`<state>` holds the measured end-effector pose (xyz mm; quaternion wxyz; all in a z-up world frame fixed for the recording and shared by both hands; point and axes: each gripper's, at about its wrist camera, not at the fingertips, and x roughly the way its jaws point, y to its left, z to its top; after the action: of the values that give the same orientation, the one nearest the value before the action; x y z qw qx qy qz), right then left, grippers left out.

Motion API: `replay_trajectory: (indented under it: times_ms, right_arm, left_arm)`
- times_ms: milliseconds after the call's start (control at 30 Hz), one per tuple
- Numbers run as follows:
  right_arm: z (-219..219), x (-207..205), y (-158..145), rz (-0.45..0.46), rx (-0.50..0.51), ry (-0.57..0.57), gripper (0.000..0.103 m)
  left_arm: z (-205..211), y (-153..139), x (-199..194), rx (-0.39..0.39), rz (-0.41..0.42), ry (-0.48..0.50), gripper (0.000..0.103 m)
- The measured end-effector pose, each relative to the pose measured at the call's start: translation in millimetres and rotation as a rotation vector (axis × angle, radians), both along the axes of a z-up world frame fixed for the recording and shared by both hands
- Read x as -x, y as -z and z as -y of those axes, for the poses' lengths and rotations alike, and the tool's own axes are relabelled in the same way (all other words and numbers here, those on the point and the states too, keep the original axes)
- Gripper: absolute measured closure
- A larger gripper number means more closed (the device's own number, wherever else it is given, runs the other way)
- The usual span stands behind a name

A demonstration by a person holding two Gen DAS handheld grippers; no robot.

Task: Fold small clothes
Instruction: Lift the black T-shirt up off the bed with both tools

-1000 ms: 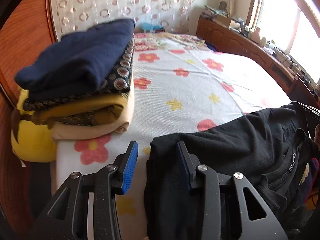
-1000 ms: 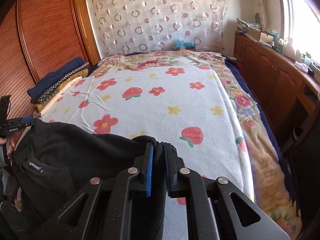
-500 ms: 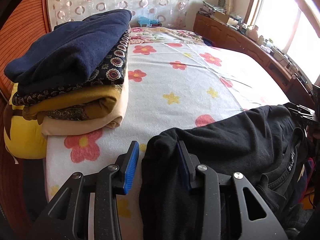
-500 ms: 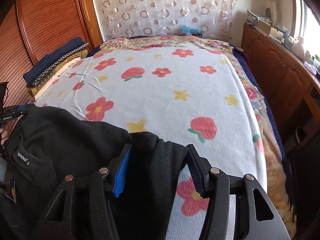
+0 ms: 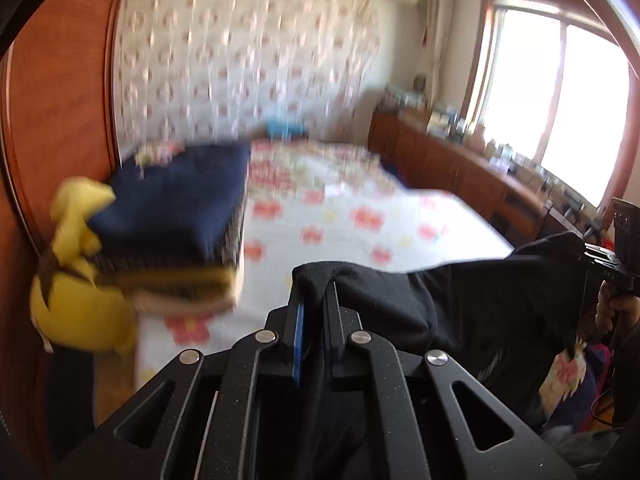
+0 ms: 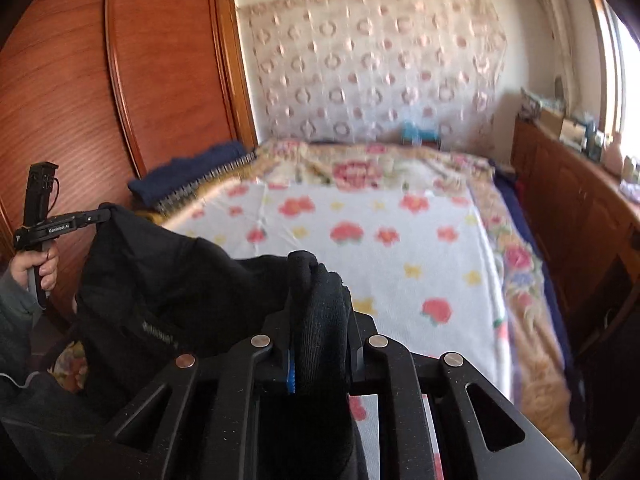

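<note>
A black garment [image 5: 460, 304] hangs stretched between my two grippers, lifted above the near edge of the flowered bed sheet [image 5: 360, 232]. My left gripper [image 5: 314, 300] is shut on one bunched corner of it. My right gripper [image 6: 318, 300] is shut on the other corner, a thick wad of black cloth [image 6: 320, 320] between its fingers. In the right wrist view the garment [image 6: 160, 280] sags down to the left, and the left gripper [image 6: 60, 224] shows at the far left in a hand. The right gripper [image 5: 612, 268] shows at the right edge of the left wrist view.
A stack of folded clothes with a navy one on top [image 5: 180, 216] lies on the bed's left side, also in the right wrist view [image 6: 188, 176]. A yellow cushion [image 5: 76, 304] sits beside it. A wooden wardrobe [image 6: 80, 100] stands left, a wooden cabinet [image 6: 568, 200] right.
Both grippers have closed on the black garment's corners and lifted it off the bed. Both views have tilted up and are blurred by motion.
</note>
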<state>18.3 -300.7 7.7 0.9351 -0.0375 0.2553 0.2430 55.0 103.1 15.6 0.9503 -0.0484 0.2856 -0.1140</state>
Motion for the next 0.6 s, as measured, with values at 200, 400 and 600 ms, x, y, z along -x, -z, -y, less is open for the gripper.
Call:
replay_trajectory:
  times_ms: [200, 400, 600]
  right_arm:
    - [12, 55, -87, 0.188, 0.011, -0.02, 0.088]
    - [27, 94, -159, 0.339, 0.003, -0.025, 0.088]
    - [39, 121, -205, 0.443, -0.006, -0.015, 0.088]
  left_arm:
    - [-5, -82, 43, 0.042, 0.217, -0.013, 0.095]
    - [-10, -141, 59, 0.036, 0.366, -0.015, 0.095]
    - [-4, -182, 68, 0.016, 0.469, -0.007, 0.095]
